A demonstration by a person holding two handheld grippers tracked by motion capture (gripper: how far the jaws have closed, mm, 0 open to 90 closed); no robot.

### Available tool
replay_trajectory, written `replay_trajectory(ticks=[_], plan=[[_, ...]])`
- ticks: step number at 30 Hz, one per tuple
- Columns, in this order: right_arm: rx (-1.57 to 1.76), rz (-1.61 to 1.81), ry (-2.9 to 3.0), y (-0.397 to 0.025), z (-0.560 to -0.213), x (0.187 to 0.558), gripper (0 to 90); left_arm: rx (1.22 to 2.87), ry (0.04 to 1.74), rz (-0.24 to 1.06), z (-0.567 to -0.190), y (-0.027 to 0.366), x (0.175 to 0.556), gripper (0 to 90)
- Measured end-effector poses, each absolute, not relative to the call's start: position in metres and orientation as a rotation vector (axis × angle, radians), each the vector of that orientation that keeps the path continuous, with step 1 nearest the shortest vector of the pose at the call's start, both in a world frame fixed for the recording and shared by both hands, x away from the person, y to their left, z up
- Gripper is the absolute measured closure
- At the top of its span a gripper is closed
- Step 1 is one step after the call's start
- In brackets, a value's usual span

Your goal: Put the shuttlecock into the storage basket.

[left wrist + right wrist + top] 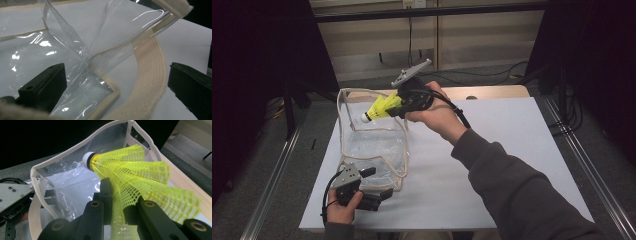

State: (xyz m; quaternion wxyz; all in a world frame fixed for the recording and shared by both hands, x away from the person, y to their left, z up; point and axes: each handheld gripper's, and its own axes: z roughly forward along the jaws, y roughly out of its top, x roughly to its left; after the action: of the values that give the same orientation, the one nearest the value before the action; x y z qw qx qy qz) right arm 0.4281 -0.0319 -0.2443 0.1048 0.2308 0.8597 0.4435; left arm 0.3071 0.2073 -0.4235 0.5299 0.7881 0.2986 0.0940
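both grippers are over the near left part of the table: the right gripper (398, 106) is raised above the bag's mouth with its jaws pinched on the netted yellow skirt of a shuttlecock (379, 109), and the left gripper (379, 186) lies low at the bag's near edge with its jaws standing wide. in the left gripper view those jaws straddle a bottom corner of the bag (75, 50) and a cream woven strap (150, 75); the corner's clear film lies against the left jaw, while the right jaw stands apart from the strap, so nothing is clamped. the bag is a clear plastic one with cream cloth trim, one in number, standing open on the white table (512, 150) with its mouth turned up and toward the far side. through the clear film nothing can be made out lying in it; only glare and creases show. the shuttlecock, one in number, is held above the opening, tilted, with its white cork tip pointing down and left toward the bag's mouth. in the right gripper view the shuttlecock (140, 177) has its skirt squeezed between the two black jaws, the tip out ahead over the bag's rim (75, 147), and the left gripper (12, 195) shows beyond the bag's wall. whether the tip has passed below the rim cannot be told. two grippers, one bag, one shuttlecock.
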Motion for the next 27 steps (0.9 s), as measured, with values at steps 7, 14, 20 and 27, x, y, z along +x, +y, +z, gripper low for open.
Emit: replay_trajectory(ticks=[7, 14, 20, 27], plan=[[0.667, 1.277, 2.554, -0.018, -0.251, 0.431, 80.0, 1.877, 0.713, 0.224, -0.423, 0.207, 0.307, 2.0], [0.639, 1.244, 2.577, -0.004, -0.259, 0.432, 80.0, 1.881, 0.708, 0.219, -0.423, 0.208, 0.307, 2.0], [0.632, 1.236, 2.583, 0.007, -0.263, 0.432, 80.0, 1.876, 0.709, 0.22, -0.423, 0.208, 0.307, 2.0], [0.649, 1.213, 2.585, 0.019, -0.269, 0.433, 79.9, 1.877, 0.708, 0.22, -0.423, 0.208, 0.307, 2.0]])
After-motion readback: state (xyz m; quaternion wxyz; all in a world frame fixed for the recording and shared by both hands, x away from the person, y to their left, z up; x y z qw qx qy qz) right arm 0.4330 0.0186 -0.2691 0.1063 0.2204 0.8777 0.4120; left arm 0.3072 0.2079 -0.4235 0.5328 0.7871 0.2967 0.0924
